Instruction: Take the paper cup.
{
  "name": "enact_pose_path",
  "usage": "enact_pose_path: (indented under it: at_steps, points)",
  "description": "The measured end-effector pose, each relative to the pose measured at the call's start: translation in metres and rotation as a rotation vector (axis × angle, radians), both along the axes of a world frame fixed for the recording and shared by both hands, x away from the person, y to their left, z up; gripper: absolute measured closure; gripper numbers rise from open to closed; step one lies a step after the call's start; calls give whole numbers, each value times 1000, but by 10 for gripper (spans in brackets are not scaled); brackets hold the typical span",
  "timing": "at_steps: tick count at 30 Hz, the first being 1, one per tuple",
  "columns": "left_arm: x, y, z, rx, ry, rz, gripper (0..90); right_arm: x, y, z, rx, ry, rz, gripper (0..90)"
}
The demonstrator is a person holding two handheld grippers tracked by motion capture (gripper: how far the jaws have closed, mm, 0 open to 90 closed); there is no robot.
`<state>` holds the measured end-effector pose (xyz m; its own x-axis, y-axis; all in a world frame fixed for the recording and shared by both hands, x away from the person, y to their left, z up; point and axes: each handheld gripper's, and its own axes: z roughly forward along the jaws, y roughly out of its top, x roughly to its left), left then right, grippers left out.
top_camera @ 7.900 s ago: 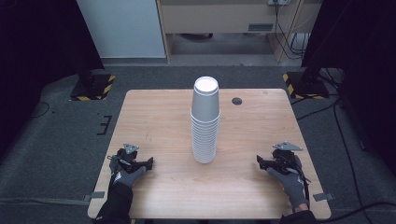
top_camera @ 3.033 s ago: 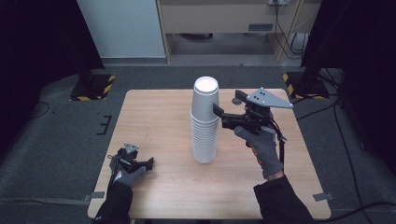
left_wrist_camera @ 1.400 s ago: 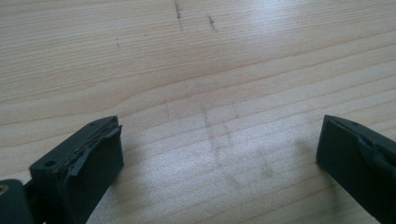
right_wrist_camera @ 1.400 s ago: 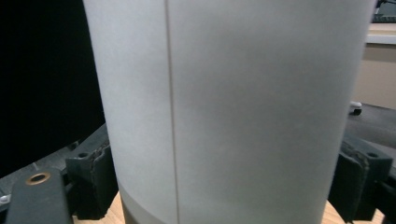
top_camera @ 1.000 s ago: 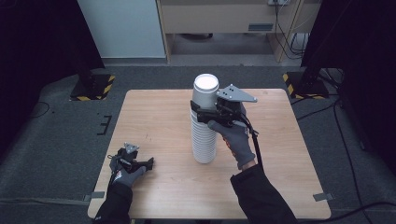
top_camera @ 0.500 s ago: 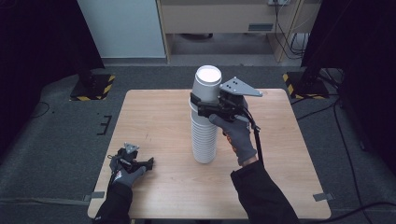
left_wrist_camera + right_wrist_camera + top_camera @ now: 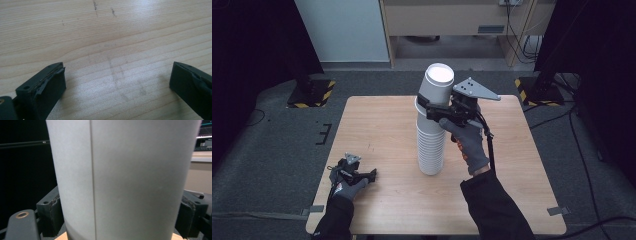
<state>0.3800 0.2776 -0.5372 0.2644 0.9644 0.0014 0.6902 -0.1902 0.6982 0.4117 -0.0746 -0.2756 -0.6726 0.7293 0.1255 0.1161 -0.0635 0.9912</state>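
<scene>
The left gripper (image 7: 354,176) rests near the front of the table (image 7: 382,125), at about 7 o'clock from the stack (image 7: 432,145). In the left gripper view its jaws are spread wide with bare wood between them. It grasps nothing.

Farther in, the stack of white paper cups stands upright in the middle of the table. It is tall and thin, so I think it could tip with little push.

The right gripper (image 7: 432,111) comes in from 3 o'clock, high up. Its jaws are clenched on the top cup (image 7: 438,86), one on each side. In the right gripper view the cup (image 7: 125,180) sits right between the two jaws.

The top cup looks tilted and partly raised out of the cups under it. The step seems to be pulling this one cup free.

To do it well, pull straight up, not sideways. Squeeze softly, because paper cups dent. Go slowly, in case the next cup sticks and rides up too. The free gripper could steady the stack low down.
</scene>
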Motion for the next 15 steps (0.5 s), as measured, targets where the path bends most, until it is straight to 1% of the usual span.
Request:
enact_pose_path:
  at_steps: [7,8,10,12,15]
  points:
    - [0,0,0,-2,-2,2,0,-1,-4,5,27,-7,-1,149]
    - [0,0,0,-2,-2,2,0,-1,-7,7,47,-9,-1,149]
    - [0,0,0,-2,-2,2,0,-2,-10,8,62,-8,1,149]
    - [0,0,0,-2,-2,2,0,-3,-13,10,76,-13,3,149]
    - [0,0,0,-2,-2,2,0,-4,-16,12,83,-19,2,149]
